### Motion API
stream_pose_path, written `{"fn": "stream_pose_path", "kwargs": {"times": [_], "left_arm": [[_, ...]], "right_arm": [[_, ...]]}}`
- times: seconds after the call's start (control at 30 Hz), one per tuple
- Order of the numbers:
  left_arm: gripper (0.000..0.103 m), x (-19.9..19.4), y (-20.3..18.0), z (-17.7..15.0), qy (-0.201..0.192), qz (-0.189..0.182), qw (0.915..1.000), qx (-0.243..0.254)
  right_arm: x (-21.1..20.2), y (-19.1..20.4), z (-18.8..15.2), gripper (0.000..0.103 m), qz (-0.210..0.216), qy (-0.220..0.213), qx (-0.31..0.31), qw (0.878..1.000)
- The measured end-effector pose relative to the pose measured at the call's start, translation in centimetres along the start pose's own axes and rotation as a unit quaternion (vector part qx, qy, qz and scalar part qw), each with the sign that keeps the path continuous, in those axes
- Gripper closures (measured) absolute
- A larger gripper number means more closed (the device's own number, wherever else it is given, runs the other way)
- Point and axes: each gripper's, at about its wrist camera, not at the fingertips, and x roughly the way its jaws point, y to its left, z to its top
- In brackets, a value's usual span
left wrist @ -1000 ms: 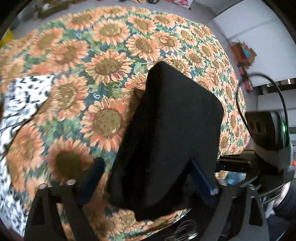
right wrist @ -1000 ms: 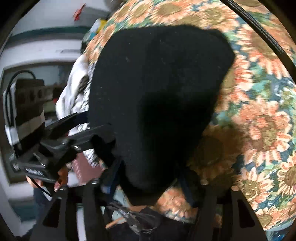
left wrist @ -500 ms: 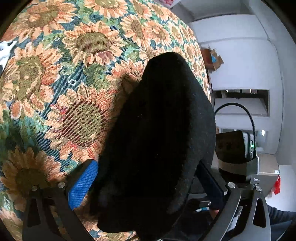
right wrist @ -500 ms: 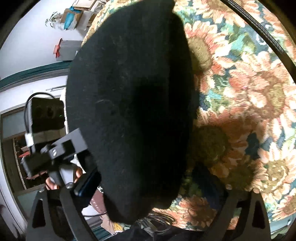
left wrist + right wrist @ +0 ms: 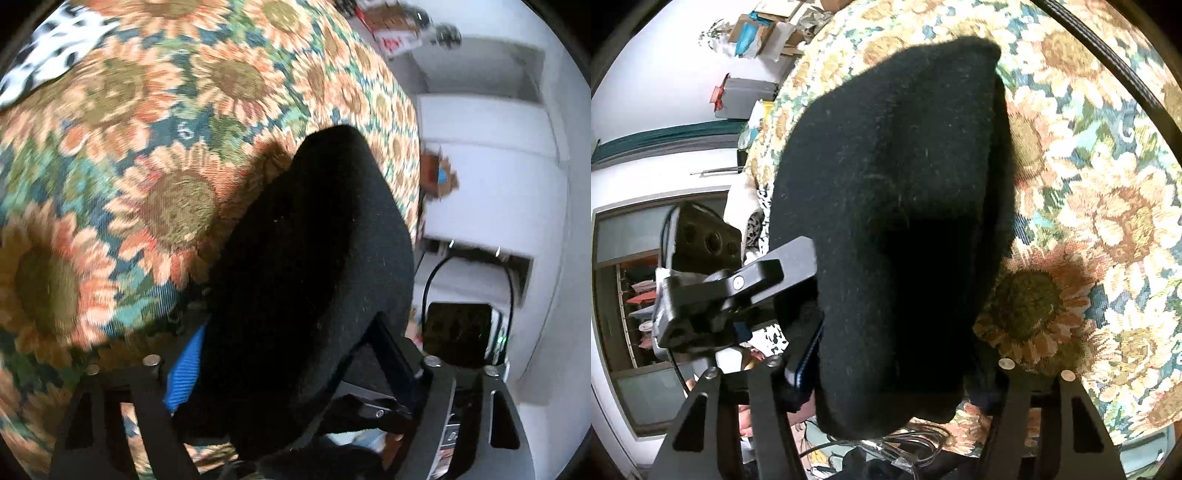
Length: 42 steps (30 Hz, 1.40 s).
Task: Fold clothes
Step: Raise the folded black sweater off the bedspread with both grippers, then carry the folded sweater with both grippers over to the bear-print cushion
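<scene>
Fingers of the left gripper (image 5: 280,354) stand on either side of a folded black garment (image 5: 314,266); its jaws have just been closing, and the blue pad (image 5: 184,369) on one finger lies against the cloth edge. Whether the pads actually press the fabric cannot be told. The right gripper (image 5: 897,365) likewise straddles the same black garment (image 5: 894,206), its jaws having just been closing around the cloth; a firm pinch cannot be confirmed, since the fabric hides the fingertips. The garment lies bundled on a sunflower-patterned cloth (image 5: 177,192) near its edge, between both grippers. A black-and-white patterned garment (image 5: 48,62) lies well apart at the far corner. Cardboard boxes (image 5: 757,33) sit by a white wall beyond.
</scene>
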Motion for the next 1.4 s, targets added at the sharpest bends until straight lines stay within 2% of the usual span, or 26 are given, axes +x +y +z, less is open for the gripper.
{"fn": "stream_pose_path", "kwargs": {"times": [0.07, 0.17, 0.27, 0.4, 0.53, 0.67, 0.77, 0.9, 1.0, 1.13, 1.23, 1.33, 1.37, 1.4], "left_arm": [[0.029, -0.6, 0.8, -0.7, -0.009, -0.034, 0.9991, -0.024], [0.032, -0.8, 1.1, -2.0, -0.012, -0.087, 0.9948, -0.051], [0.034, -0.7, -0.4, -2.5, -0.028, -0.110, 0.9922, -0.051], [0.035, -0.3, -3.2, -2.5, -0.036, -0.096, 0.9945, -0.024], [0.037, -0.2, -4.9, -3.2, -0.040, -0.072, 0.9966, -0.008], [0.037, 1.2, -6.3, -3.9, -0.031, -0.069, 0.9971, -0.003], [0.037, 2.6, -8.1, -4.2, -0.010, -0.064, 0.9977, 0.018], [0.037, 5.3, -11.9, -4.8, 0.046, -0.054, 0.9943, 0.080], [0.037, 8.7, -15.1, -6.3, 0.113, -0.053, 0.9813, 0.147], [0.037, 14.1, -18.8, -10.9, 0.207, -0.043, 0.9512, 0.224], [0.037, 18.1, -20.6, -15.2, 0.266, -0.025, 0.9295, 0.254], [0.037, 22.2, -22.5, -19.5, 0.305, -0.001, 0.9092, 0.284], [0.037, 24.7, -24.1, -19.5, 0.315, 0.008, 0.9026, 0.293], [0.037, 25.1, -24.4, -21.8, 0.324, 0.016, 0.8958, 0.304]], "right_arm": [[-0.9, 0.7, 0.2, 0.037, -0.005, -0.006, -0.025, 1.000], [-3.6, 2.0, 0.6, 0.039, -0.020, -0.038, -0.075, 0.996], [-6.2, 2.6, 1.3, 0.040, -0.026, -0.064, -0.096, 0.993], [-8.4, 2.7, 1.7, 0.040, -0.020, -0.080, -0.101, 0.991], [-8.9, 1.4, 0.9, 0.040, 0.013, -0.085, -0.070, 0.994], [-10.3, -0.1, 0.4, 0.040, 0.019, -0.100, -0.057, 0.993], [-11.7, -1.1, -0.6, 0.040, 0.017, -0.124, -0.039, 0.991], [-14.5, -3.1, -4.0, 0.041, 0.015, -0.193, 0.013, 0.981], [-17.1, -5.1, -8.5, 0.041, 0.002, -0.258, 0.068, 0.964], [-19.2, -7.7, -15.9, 0.041, -0.017, -0.327, 0.153, 0.932], [-20.7, -10.6, -22.1, 0.041, -0.016, -0.363, 0.214, 0.907], [-21.9, -14.0, -28.2, 0.041, -0.001, -0.394, 0.263, 0.881], [-22.2, -15.2, -30.1, 0.042, 0.006, -0.403, 0.277, 0.872], [-22.6, -16.8, -32.1, 0.041, 0.015, -0.411, 0.292, 0.863]]}}
